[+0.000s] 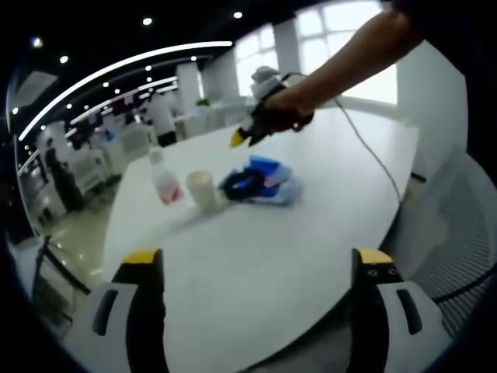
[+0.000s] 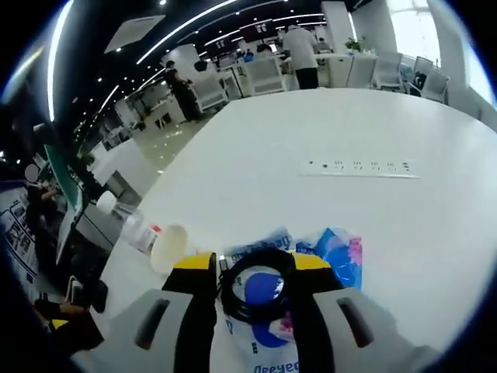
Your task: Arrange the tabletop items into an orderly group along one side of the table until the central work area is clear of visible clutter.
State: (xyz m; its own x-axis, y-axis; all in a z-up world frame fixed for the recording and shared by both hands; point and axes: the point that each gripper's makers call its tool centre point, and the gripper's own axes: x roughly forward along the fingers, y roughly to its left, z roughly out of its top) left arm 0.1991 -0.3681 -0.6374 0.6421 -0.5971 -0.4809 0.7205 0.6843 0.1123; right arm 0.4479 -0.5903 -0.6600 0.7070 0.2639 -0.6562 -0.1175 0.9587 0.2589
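Observation:
On the white table (image 1: 311, 256) lie a blue-and-white packet (image 1: 272, 180) with a black cable coil (image 1: 242, 183) on it, a cream cup (image 1: 202, 189) and a small bottle with a red label (image 1: 165, 183). My left gripper (image 1: 256, 263) is open wide, low over the near table edge and well short of them. A hand holds my right gripper (image 1: 247, 134) in the air just above and behind the packet. In the right gripper view the right gripper (image 2: 254, 264) is open, its jaws framing the cable coil (image 2: 256, 289) on the packet (image 2: 338, 250) below, beside the cup (image 2: 168, 249) and bottle (image 2: 141, 233).
A flush socket strip (image 2: 357, 166) is set into the table (image 2: 326, 124) beyond the packet. A thin cable (image 1: 369, 148) trails from the right gripper across the tabletop. A mesh chair (image 1: 458, 233) stands at the table's right edge. People and desks are far behind.

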